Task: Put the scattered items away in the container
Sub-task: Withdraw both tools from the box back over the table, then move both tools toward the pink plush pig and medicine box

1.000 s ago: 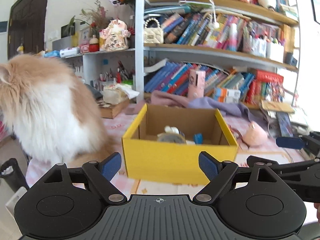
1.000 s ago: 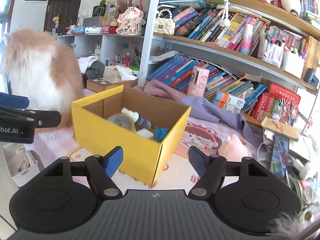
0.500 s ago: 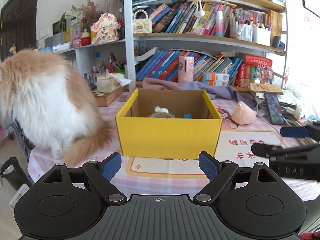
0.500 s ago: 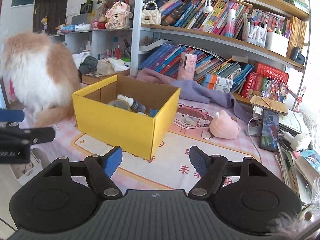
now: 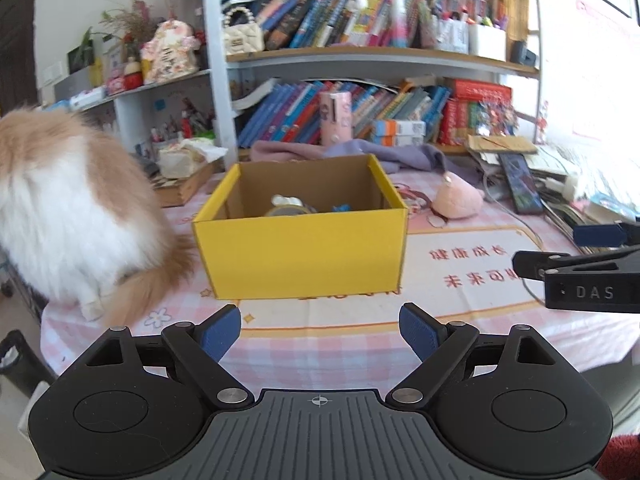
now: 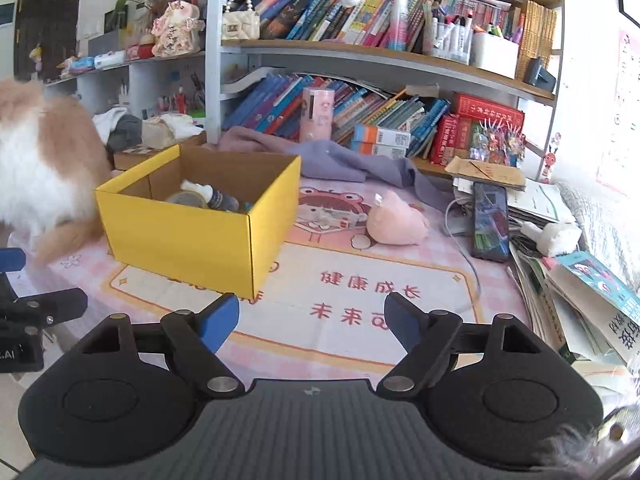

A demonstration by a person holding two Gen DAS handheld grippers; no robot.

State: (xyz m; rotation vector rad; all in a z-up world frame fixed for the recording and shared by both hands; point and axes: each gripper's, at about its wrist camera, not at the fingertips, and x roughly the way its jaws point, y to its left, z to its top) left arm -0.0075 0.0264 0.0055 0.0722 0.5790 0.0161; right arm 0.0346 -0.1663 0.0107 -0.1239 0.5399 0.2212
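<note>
A yellow cardboard box (image 5: 304,256) (image 6: 192,236) stands on the pink table mat (image 6: 360,280). Inside it lie a tape roll (image 6: 188,199), a small dark bottle (image 6: 218,198) and something blue. A pink plush toy (image 6: 396,220) (image 5: 458,202) lies on the mat to the right of the box. My left gripper (image 5: 320,330) is open and empty, held back from the box's front wall. My right gripper (image 6: 312,320) is empty and its jaws are opening, near the table's front edge; it also shows at the right of the left wrist view (image 5: 576,268).
A fluffy orange and white cat (image 5: 68,216) (image 6: 36,168) sits on the table left of the box. A purple cloth (image 6: 340,160), a phone (image 6: 490,220), stacked books and papers (image 6: 580,280) crowd the back and right. Bookshelves (image 5: 380,56) stand behind.
Both grippers have drawn back from the box, which now looks smaller and farther. The right gripper's fingers have spread wider. The cat stays at the left.
</note>
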